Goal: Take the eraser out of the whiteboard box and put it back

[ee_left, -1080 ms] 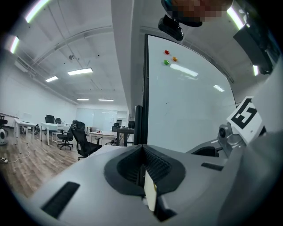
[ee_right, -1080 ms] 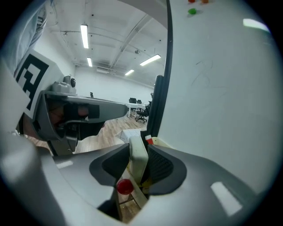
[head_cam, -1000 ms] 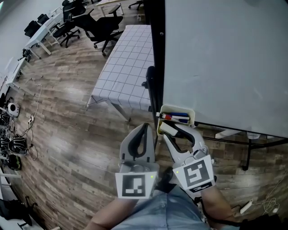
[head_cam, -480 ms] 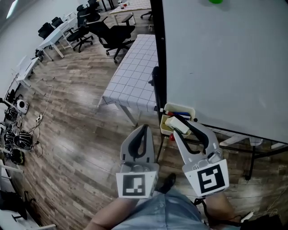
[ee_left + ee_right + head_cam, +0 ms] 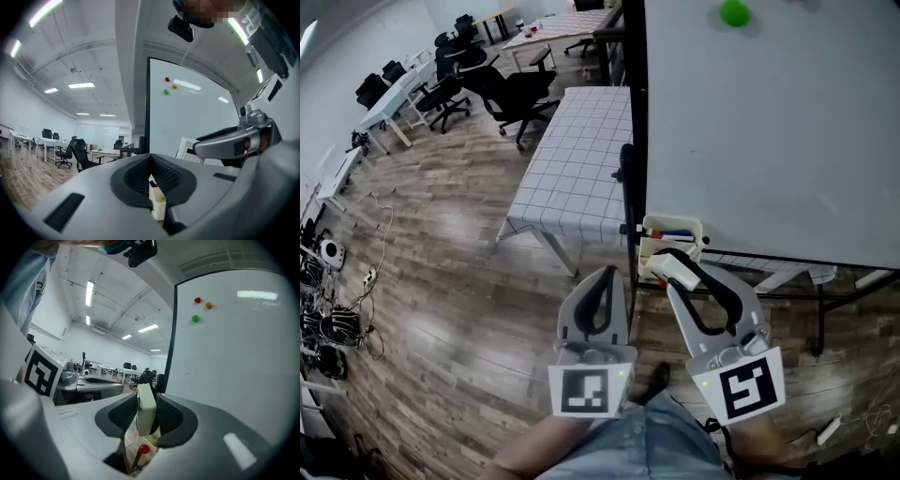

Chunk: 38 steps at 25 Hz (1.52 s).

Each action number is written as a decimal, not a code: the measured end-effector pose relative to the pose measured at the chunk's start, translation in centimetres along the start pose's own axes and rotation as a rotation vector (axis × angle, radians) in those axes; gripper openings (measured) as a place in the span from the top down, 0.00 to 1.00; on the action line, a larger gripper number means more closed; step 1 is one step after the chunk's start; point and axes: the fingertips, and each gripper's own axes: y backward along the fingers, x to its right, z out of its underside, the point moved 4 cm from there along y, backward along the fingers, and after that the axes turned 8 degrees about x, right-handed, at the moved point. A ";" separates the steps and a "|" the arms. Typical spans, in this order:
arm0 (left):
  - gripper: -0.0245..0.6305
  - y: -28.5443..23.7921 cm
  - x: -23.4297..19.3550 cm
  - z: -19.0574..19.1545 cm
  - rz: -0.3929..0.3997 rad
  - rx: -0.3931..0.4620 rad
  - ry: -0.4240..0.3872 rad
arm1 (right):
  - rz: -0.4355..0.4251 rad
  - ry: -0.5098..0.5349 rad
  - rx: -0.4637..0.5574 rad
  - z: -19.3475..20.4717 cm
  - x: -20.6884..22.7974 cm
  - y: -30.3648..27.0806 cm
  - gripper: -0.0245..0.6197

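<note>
A: What is found on the wooden floor [image 5: 441, 309]?

B: A table [image 5: 572, 159] draped in a checked cloth is set just beside the dark edge of the whiteboard [image 5: 769, 122]. Black office chairs [image 5: 502, 84] and white desks [image 5: 389, 98] are ranged farther back, and cables [image 5: 328, 319] are tangled at the left.

A: And higher up?

B: A red magnet [image 5: 197, 300], an orange magnet [image 5: 208, 305] and a green magnet [image 5: 195, 318] are stuck near the board's top. Strip lights [image 5: 89, 293] are lit on the ceiling [image 5: 117, 301].
</note>
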 end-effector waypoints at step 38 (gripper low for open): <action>0.96 1.1 1.4 -0.6 0.129 0.031 0.037 | 0.100 -0.006 -0.055 0.3 -2.3 2.6 0.77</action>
